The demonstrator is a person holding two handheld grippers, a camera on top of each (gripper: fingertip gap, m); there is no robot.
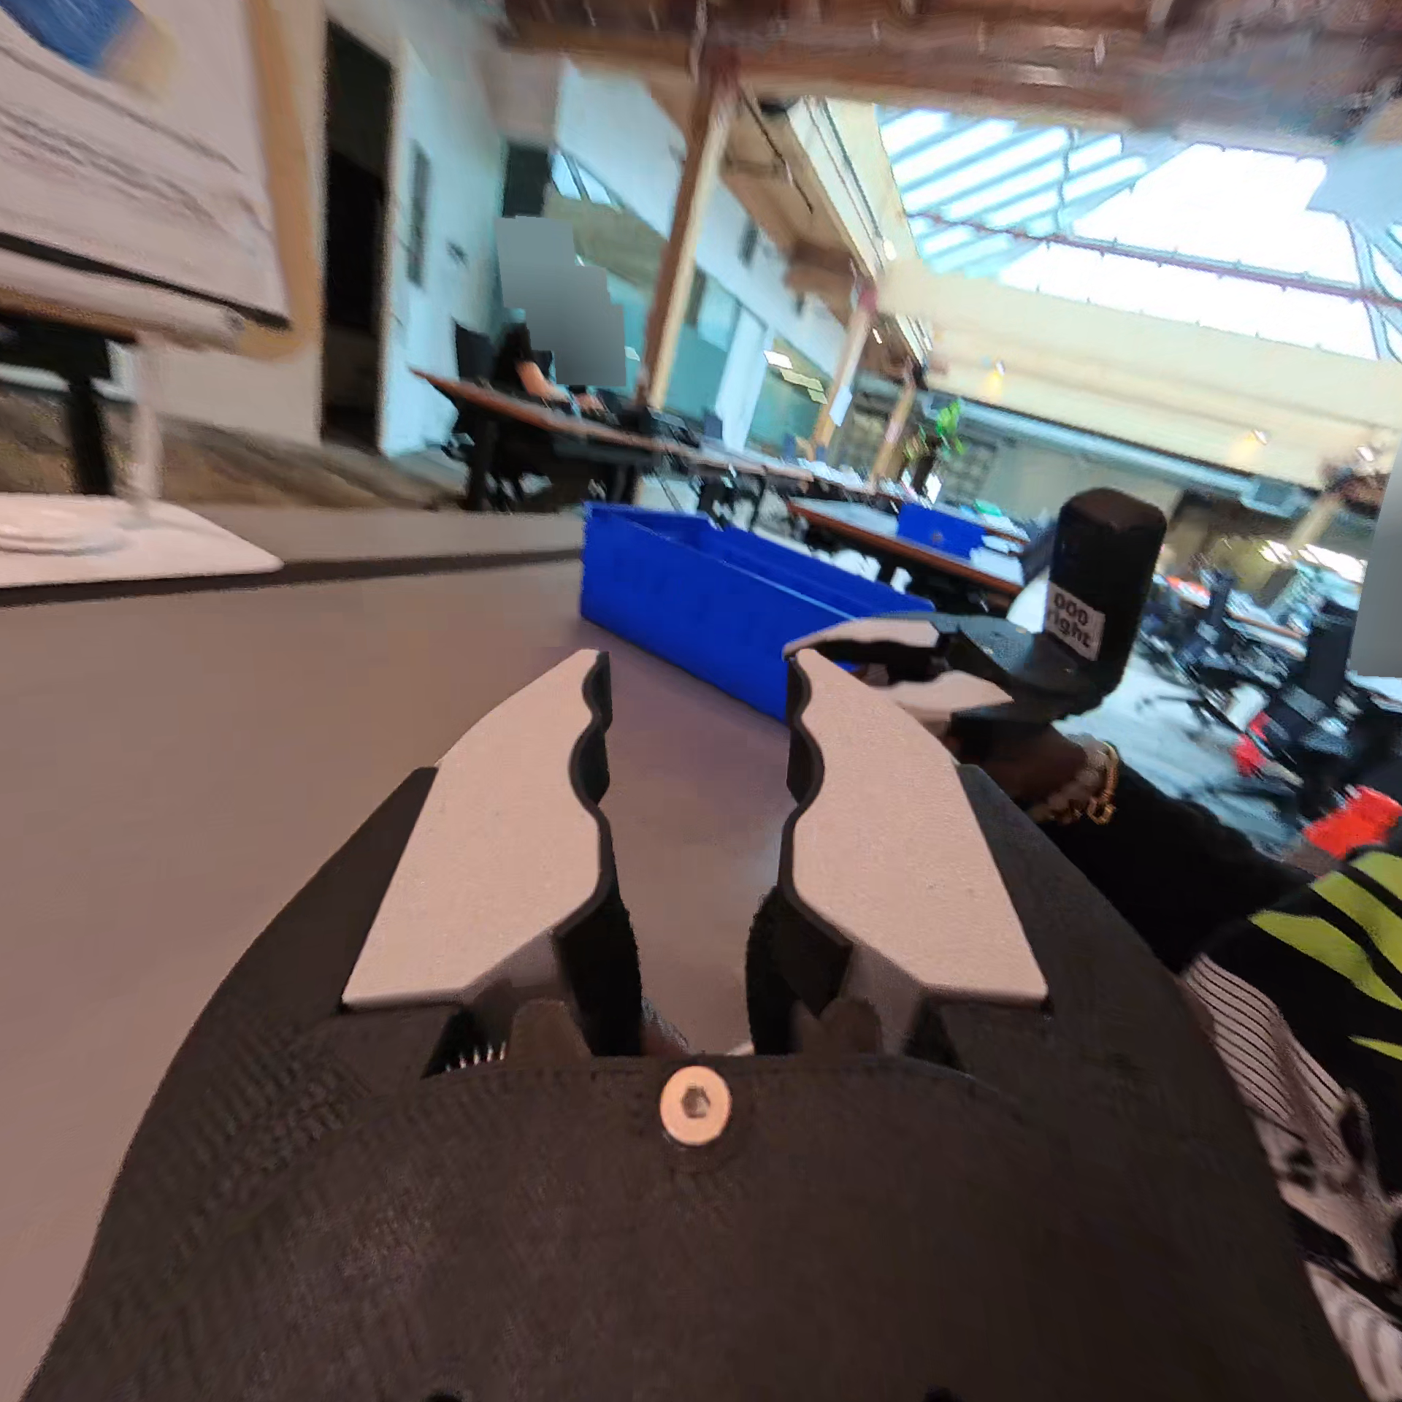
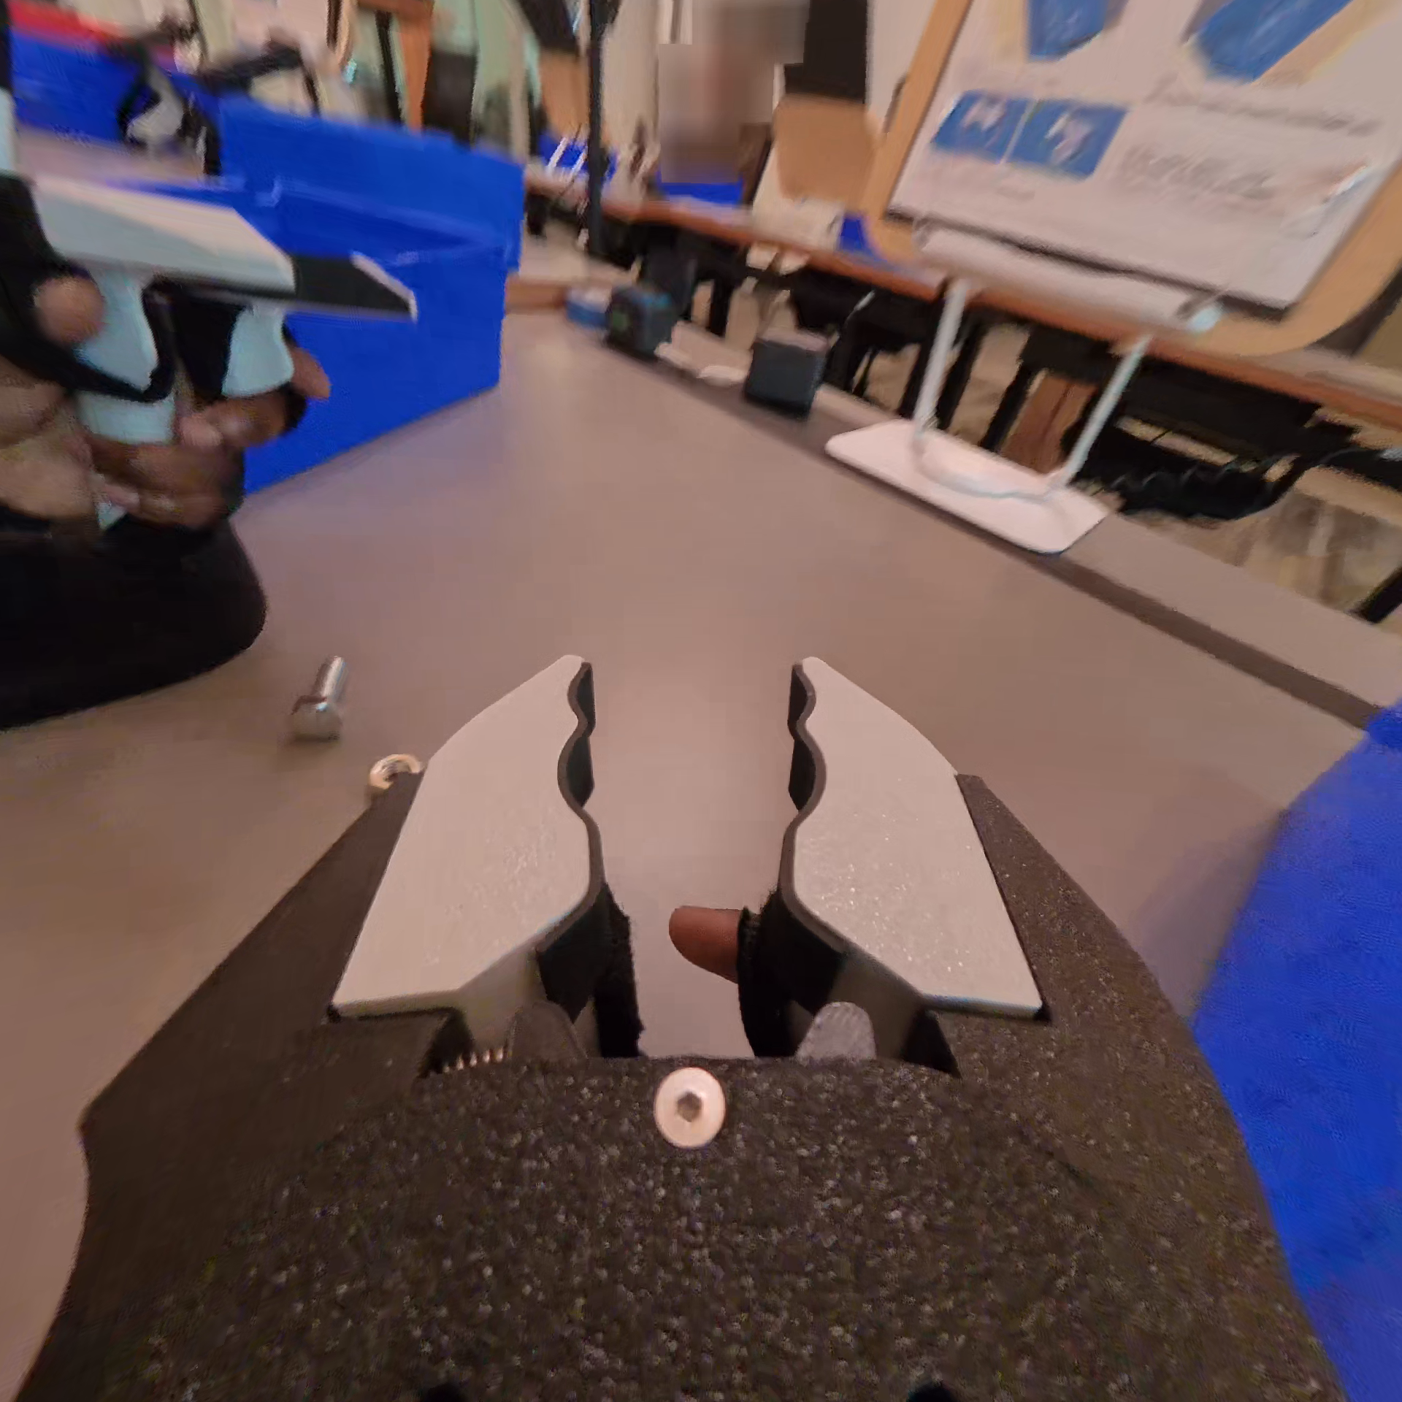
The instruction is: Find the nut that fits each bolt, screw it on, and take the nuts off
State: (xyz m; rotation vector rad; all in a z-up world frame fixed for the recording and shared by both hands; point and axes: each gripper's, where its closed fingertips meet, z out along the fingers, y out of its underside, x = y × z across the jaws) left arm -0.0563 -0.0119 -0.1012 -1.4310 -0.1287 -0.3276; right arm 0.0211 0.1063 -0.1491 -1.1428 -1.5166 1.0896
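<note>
Nearest, both the right gripper [image 2: 690,686] and the left gripper [image 1: 698,683] hold their fingers spread on nothing. A silver hex-head bolt [image 2: 320,709] and a small silver nut [image 2: 388,770] lie on the grey tabletop [image 2: 607,531]. Farther off, the long blue plastic bin [image 1: 705,607] hides its contents.

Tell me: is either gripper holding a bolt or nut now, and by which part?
Nothing is held. The left gripper and the right gripper both stand open over bare table. A bolt and a nut lie loose beside the right gripper.
</note>
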